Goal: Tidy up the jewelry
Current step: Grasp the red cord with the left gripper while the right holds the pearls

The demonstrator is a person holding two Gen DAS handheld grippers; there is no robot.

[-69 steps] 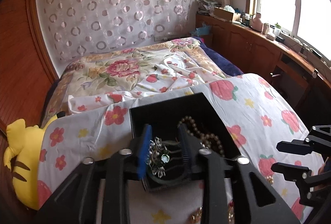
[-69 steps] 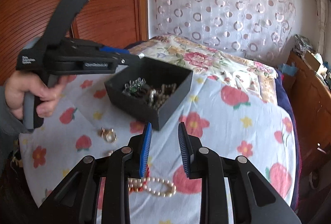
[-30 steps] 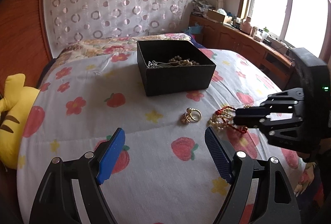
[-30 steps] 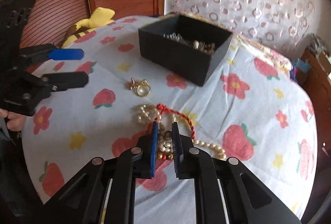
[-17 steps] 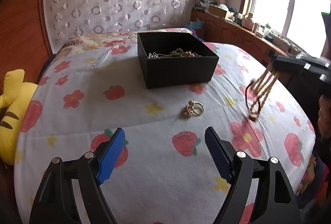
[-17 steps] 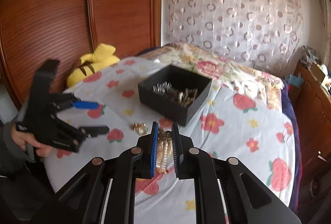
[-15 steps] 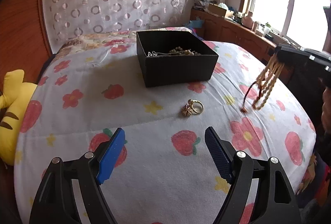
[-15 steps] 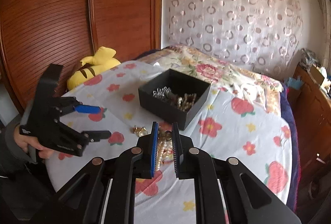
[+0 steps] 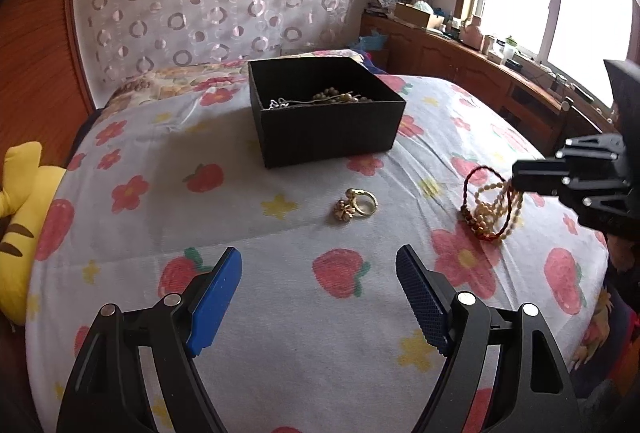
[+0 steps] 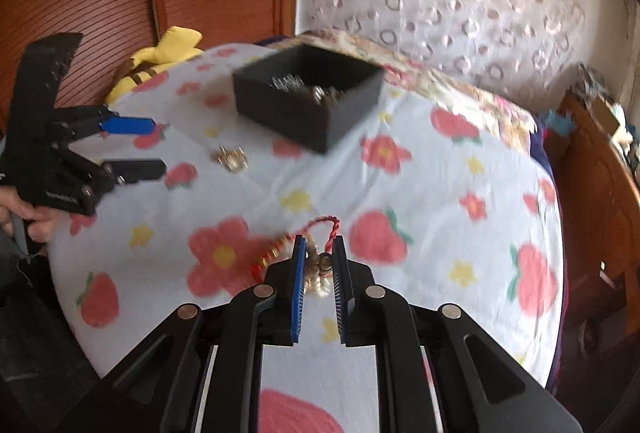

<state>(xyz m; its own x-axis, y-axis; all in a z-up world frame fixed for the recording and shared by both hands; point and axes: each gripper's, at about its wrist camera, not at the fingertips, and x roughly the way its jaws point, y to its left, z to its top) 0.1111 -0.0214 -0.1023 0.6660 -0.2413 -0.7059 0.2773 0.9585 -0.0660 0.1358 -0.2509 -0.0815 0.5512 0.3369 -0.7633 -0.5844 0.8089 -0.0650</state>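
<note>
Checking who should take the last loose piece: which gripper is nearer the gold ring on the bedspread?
Left. The open left gripper hangs just short of the gold ring; the right gripper is off to its side, shut on the bracelets.

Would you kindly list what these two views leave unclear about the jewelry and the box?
- Box contents, left wrist view: the near wall hides all but the top beads.
- Box, right wrist view: motion blur smears the contents.
- Bracelets, right wrist view: the right gripper covers most strands; their count is unclear.
- Ring: too small for detail.
</note>
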